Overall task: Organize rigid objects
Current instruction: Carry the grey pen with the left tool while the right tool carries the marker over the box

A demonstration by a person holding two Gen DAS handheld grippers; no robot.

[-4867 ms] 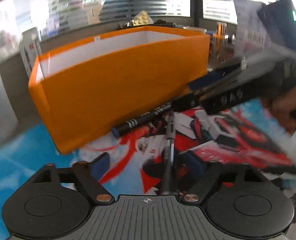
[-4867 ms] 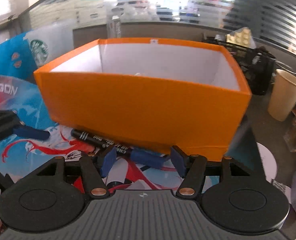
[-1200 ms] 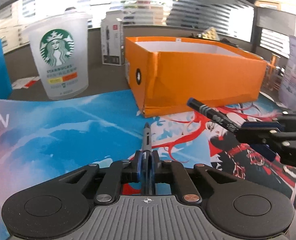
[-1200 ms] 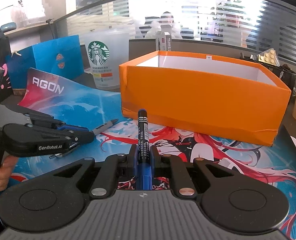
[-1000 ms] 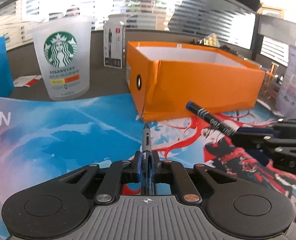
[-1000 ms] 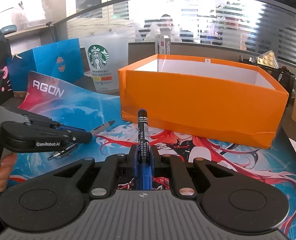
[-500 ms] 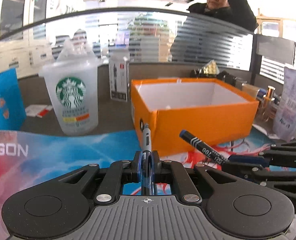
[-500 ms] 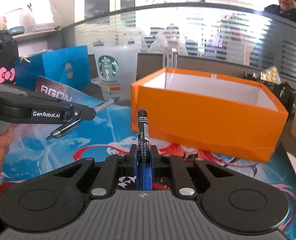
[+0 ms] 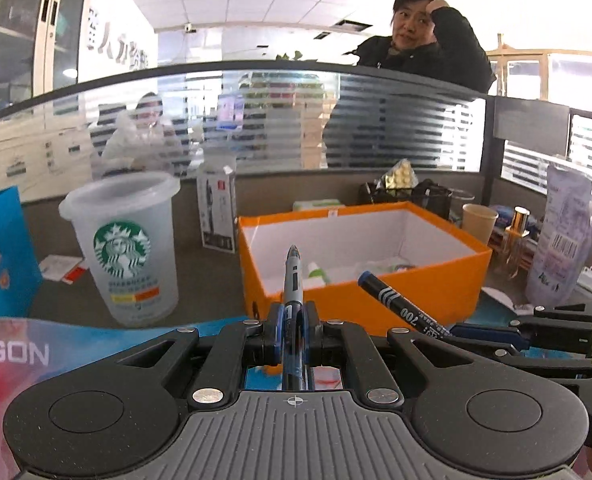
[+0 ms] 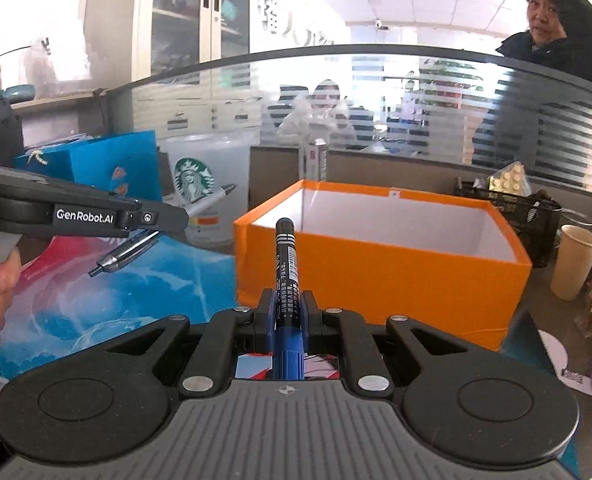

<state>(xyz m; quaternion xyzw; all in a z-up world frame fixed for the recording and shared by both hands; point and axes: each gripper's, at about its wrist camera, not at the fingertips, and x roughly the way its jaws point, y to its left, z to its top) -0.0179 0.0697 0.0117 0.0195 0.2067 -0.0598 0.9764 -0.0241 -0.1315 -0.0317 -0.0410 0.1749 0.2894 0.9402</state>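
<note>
An open orange box (image 9: 380,300) with a white inside stands ahead of both grippers and also shows in the right wrist view (image 10: 380,268). My left gripper (image 9: 293,330) is shut on a grey pen (image 9: 293,280), held high and pointing at the box. The pen also shows in the right wrist view (image 10: 209,199). My right gripper (image 10: 288,318) is shut on a black marker (image 10: 286,260) with a blue end. The marker also shows in the left wrist view (image 9: 400,308). A few small items lie inside the box (image 9: 320,270).
A Starbucks cup (image 9: 129,248) stands left of the box, a blue paper bag (image 10: 111,168) further left. A paper cup (image 10: 576,256), a black mesh basket (image 10: 524,208) and bottles stand right of the box. A printed desk mat (image 10: 95,304) lies below. A glass partition runs behind.
Both grippers have risen and tilted up with their pens since a second ago. The box now appears lower and its inside shows. About five seconds ago both were open, low at the mat.
</note>
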